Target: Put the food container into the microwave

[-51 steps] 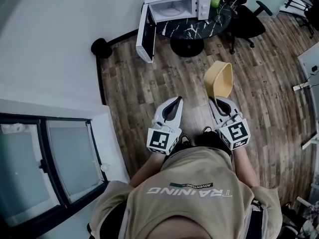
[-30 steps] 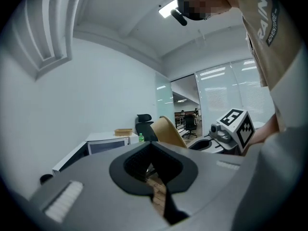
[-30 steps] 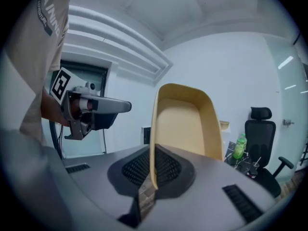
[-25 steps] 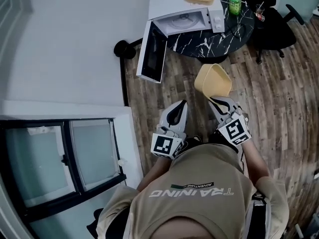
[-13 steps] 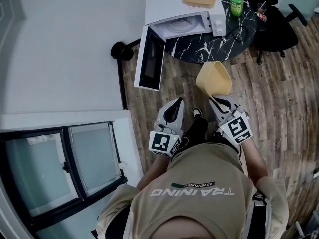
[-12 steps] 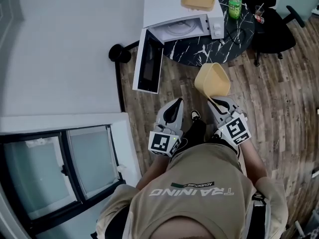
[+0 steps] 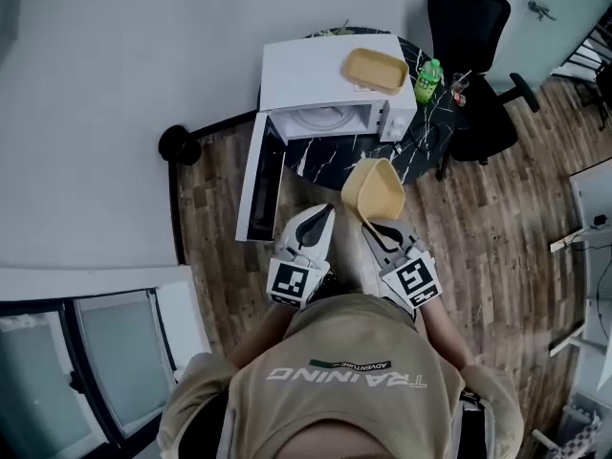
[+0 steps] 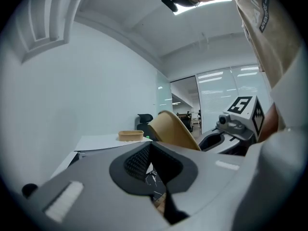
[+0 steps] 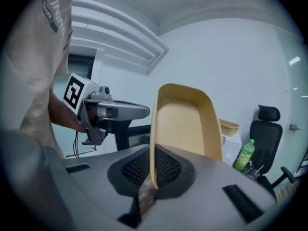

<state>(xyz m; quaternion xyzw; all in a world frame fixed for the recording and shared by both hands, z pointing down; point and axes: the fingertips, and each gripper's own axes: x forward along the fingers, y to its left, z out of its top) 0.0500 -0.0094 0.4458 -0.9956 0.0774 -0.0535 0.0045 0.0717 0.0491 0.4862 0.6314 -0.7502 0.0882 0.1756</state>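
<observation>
wood-plank floor (image 7: 497,208) runs under me, with a white wall (image 7: 96,65) off beyond my left tool (image 7: 322,214). ahead of both tools stands a round dark marble table (image 7: 426,151), and on it a white microwave (image 7: 325,70) with its door (image 7: 256,189) swung wide open on the left tool's side, the cavity showing. 1 tan container (image 7: 375,70) lies on top of the microwave, well ahead of my right tool (image 7: 373,226). a green bottle (image 7: 427,81) stands on the table just beside the microwave's right end. a black office chair (image 7: 469,27) sits past the table, ahead and to the right of the right tool.

my right tool is clenched on the food container (image 7: 375,191). its 2 jaws pinch 1 side wall at the rim, and the tan tub stands up on edge out of the tips, its hollow showing in the right gripper view. it hangs in the air ahead of the tool, close before the table, and it is not in the microwave yet. my left tool rides just beside the right one, on its left and apart from the tub. its jaws are drawn together with only a thin slit between them and nothing in it.
</observation>
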